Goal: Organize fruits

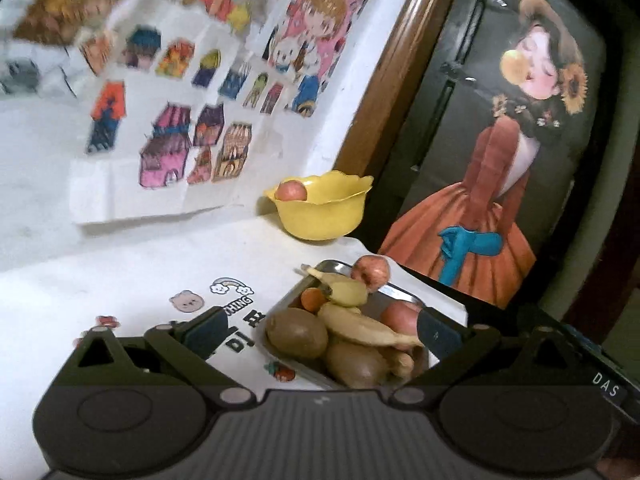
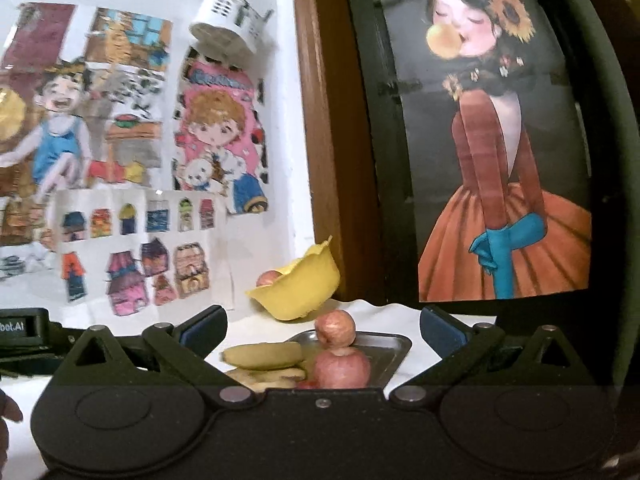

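A metal tray [image 1: 390,290] [image 2: 390,346] on the white tablecloth holds a pile of fruit: two kiwis [image 1: 297,333], bananas [image 1: 360,326] [image 2: 264,354], a small orange [image 1: 313,299] and apples [image 1: 371,272] [image 2: 335,327]. Behind it a yellow bowl [image 1: 322,214] [image 2: 298,284] holds one apple [image 1: 291,191] [image 2: 267,278]. My left gripper [image 1: 322,330] is open just above the near end of the tray, its fingers on either side of the fruit pile. My right gripper [image 2: 322,326] is open too, hovering in front of the tray with an apple [image 2: 341,367] low between its fingers.
The white cloth [image 1: 140,272] carries cartoon stickers. Children's drawings [image 2: 140,248] hang on the white wall behind. A dark panel with a poster of a figure in an orange dress [image 1: 492,184] [image 2: 504,208] stands right of a wooden frame [image 2: 320,120], close behind the bowl.
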A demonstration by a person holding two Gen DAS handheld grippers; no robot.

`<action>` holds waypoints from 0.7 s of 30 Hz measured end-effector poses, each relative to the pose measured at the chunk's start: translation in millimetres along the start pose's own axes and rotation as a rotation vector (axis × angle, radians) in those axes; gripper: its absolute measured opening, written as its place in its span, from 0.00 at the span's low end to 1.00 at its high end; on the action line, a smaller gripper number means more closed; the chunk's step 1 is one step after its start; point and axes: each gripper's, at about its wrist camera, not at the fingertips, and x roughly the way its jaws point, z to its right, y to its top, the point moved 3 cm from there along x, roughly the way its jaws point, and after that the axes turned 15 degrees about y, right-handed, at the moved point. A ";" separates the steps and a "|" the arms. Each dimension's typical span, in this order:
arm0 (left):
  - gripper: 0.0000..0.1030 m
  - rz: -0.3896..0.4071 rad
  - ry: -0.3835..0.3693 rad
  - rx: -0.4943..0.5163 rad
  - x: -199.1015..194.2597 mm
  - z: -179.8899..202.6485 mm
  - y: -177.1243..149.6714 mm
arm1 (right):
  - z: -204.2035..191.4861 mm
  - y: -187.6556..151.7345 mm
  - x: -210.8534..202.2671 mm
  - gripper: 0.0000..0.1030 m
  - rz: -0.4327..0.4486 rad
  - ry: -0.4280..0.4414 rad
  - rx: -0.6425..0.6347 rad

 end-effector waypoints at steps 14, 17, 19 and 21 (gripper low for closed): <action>0.99 0.111 -0.032 -0.003 -112.8 -38.2 -13.8 | -81.0 13.6 -113.9 0.99 0.075 -0.007 -0.086; 0.99 0.113 -0.032 -0.010 -122.7 -46.5 -23.4 | -91.5 7.3 -126.4 0.99 0.074 -0.012 -0.080; 0.99 0.116 -0.032 -0.014 -128.5 -52.4 -30.2 | -98.4 3.1 -135.7 0.99 0.076 -0.021 -0.075; 0.99 0.125 -0.026 -0.019 -134.0 -57.9 -36.0 | -105.6 -1.9 -144.4 0.99 0.075 -0.031 -0.073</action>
